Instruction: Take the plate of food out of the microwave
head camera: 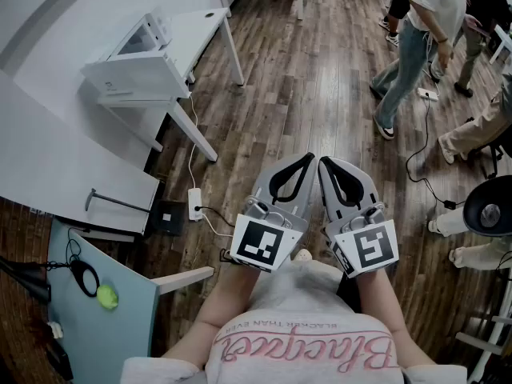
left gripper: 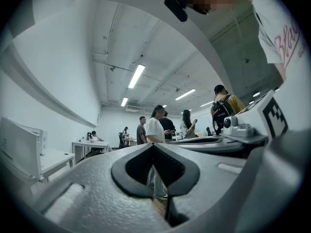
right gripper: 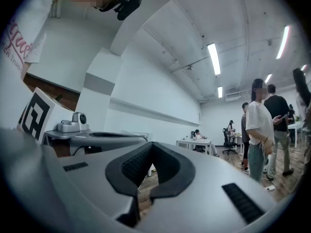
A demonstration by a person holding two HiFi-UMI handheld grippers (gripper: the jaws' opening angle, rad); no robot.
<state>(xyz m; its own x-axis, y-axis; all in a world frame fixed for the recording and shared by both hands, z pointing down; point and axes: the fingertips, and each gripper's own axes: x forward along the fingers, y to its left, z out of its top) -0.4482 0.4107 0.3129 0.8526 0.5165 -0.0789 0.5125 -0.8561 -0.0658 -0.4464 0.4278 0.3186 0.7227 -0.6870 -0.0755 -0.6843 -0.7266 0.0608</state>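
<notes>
The plate of food shows in none of the three views. The only likely place for it is the white box-shaped appliance [head camera: 140,58], probably the microwave, which stands on a white desk [head camera: 204,24] ahead and to the person's left, well apart from both grippers. Whether its door is open cannot be told from here, and its inside is out of sight.

The left gripper [head camera: 307,158] and the right gripper [head camera: 324,162] are held close in front of the person's body. They sit side by side, almost touching, and point level over the wooden floor [head camera: 304,78]. Each has its jaws closed tip to tip with nothing between them, and neither is near the appliance.

A plate is probably stiff and brittle, with a smooth rim that could slip in the pads. With food on it, it is likely to be fairly heavy and may be warm. The rim looks like the place to take hold, pinched from the side, perhaps with one gripper on each side. The plate would need to stay flat so the food does not slide.

By count there are two grippers and one appliance on its desk. A second desk, pale blue [head camera: 120,334], sits at the lower left and carries one green ball [head camera: 107,297]. One power strip [head camera: 194,203] lies on the floor. Several people [head camera: 416,46] stand farther off.
</notes>
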